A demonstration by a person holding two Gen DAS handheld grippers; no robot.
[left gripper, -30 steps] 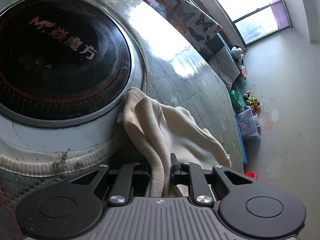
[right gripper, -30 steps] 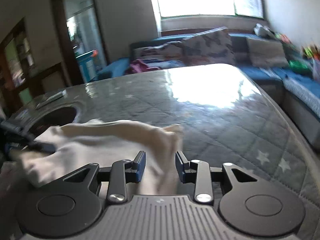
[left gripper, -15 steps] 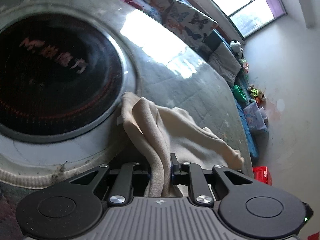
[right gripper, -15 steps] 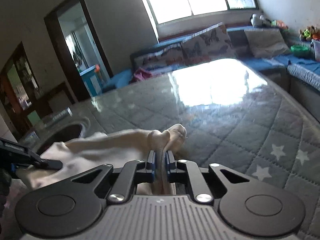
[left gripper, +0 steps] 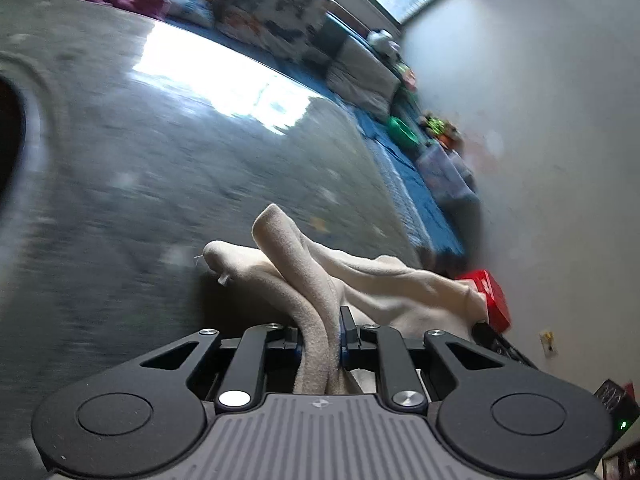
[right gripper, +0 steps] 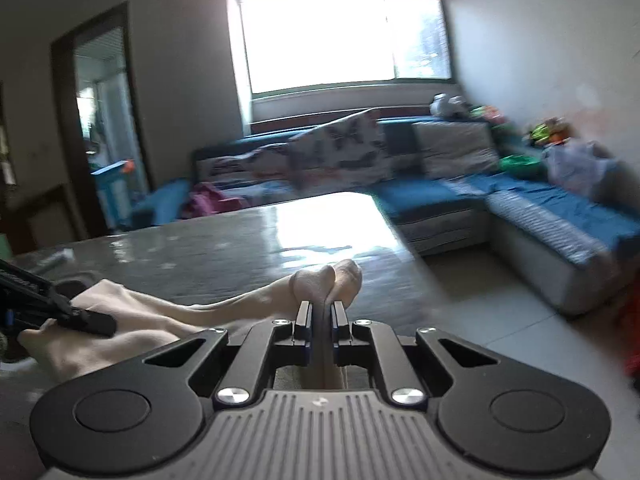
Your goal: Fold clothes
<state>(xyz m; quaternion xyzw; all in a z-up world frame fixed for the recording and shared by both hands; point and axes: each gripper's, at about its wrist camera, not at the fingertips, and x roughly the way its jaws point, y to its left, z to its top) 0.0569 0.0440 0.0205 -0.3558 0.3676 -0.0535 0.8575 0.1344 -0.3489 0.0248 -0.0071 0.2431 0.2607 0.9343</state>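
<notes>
Now the view from my left tongs differs plainly from a second ago: the big dark round pit that filled the upper left of that frame has slid off to a sliver at the far left edge, and the grey quilted table cover (left gripper: 168, 152) streaks past in blur. My right tongs (right gripper: 321, 322), whose jaws stood apart a second ago with the cloth loose ahead of them, are now clamped tight on a fold of the cream garment (right gripper: 168, 320); a rounded lump of it bulges just beyond the tips, at the centre of the right view.

My left tongs (left gripper: 320, 332) are pinched on a thick bunched strip of the same garment (left gripper: 360, 276), which rises out of the jaws toward the middle of the frame and drapes away to the lower right, toward a red box (left gripper: 490, 296) by the wall. In the right view the left tongs (right gripper: 86, 320) come in from the left edge, gripping the far end of the cloth, so the garment stretches between my two tools above the table cover.

Both tools point forward and somewhat down. The left view is tilted, the window in its upper right corner; the right view sits level, facing the blue sofa (right gripper: 520, 200) under the window.
</notes>
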